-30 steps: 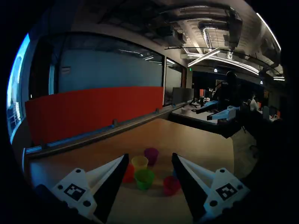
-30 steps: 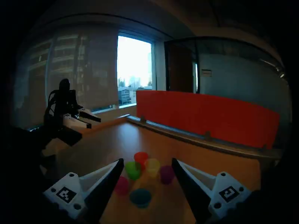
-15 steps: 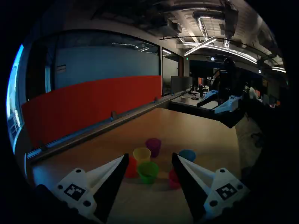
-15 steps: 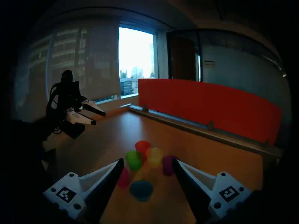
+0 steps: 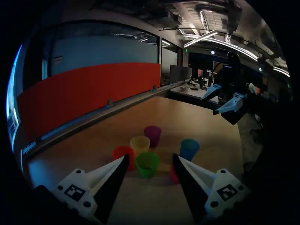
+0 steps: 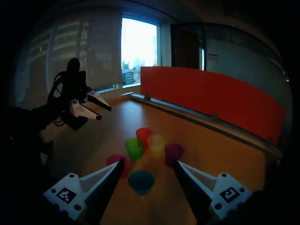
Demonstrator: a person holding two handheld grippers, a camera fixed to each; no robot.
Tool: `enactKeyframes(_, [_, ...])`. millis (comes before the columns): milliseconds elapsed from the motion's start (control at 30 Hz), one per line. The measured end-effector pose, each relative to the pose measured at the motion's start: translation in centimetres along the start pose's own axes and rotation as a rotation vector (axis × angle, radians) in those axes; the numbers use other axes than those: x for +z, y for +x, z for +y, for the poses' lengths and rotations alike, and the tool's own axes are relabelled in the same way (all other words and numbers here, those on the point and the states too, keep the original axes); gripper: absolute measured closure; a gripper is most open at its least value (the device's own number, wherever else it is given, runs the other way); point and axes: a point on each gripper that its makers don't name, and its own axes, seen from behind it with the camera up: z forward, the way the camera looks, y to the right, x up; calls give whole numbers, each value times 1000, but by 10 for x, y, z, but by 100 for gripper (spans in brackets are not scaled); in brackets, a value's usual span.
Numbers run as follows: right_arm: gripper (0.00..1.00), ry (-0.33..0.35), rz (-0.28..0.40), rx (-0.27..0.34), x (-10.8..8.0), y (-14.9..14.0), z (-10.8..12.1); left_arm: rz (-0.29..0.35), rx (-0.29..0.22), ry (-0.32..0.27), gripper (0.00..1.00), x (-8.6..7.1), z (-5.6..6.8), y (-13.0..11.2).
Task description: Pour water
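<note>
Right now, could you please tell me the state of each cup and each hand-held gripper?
Red cup: upright, contents unclear.
Green cup: upright, contents unclear.
Yellow cup: upright, contents unclear.
Purple cup: upright, contents unclear.
Pink cup: upright, contents unclear.
Blue cup: upright, contents unclear.
Left hand-held gripper: open, holding nothing.
Right hand-held gripper: open, holding nothing.
</note>
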Motion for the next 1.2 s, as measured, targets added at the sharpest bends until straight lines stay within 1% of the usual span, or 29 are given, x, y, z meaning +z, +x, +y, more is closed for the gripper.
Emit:
enactKeyframes(300, [0, 14, -45, 8, 15, -28, -2, -55, 30, -5, 16, 23, -2, -29])
enactKeyframes(500, [0, 25, -63, 33, 26, -43, -3, -96, 43, -18, 15, 36, -4, -51])
enactKeyframes(700, [0, 32, -77, 59, 37, -57, -2, -141, 64, -24, 15, 50, -8, -74])
enactKeyframes(867, [1, 36, -98, 65, 45, -70, -3, -166, 70, -32, 15, 60, -12, -87])
enactKeyframes(1200, [1, 42, -128, 60, 55, -87, -6, -216, 74, -67, 15, 81, -12, -104])
